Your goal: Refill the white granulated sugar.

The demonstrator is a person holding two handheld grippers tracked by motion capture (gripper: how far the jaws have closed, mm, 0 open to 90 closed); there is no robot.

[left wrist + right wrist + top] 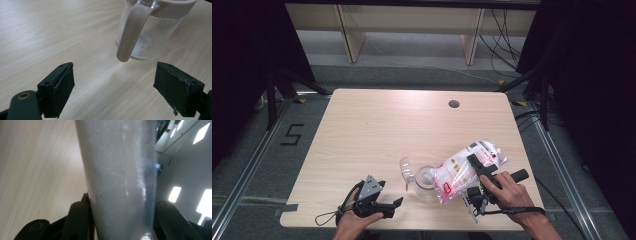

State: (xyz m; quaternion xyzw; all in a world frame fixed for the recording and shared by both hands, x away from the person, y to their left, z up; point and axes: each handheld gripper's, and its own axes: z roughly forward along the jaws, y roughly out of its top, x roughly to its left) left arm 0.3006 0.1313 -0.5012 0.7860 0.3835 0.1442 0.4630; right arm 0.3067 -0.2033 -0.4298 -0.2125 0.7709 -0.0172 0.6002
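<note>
- Bag [469, 167] of white powder clamped between right gripper [475, 165] jaws, tilted mouth-down over jar [424, 179]; right gripper view: film pressed by both pads.
- Left gripper [394, 204] jaws spread wide, nothing between; jar handle [131, 32] sits just ahead of its fingertips, apart.
- Jar lid [405, 172] flipped up, prob. hinged; blurry.
- Risk: jar unheld, so bag weight or a nudge could tip or slide it, spilling powder on table [377, 130].
- Risk: slick film may slip from pads.
</note>
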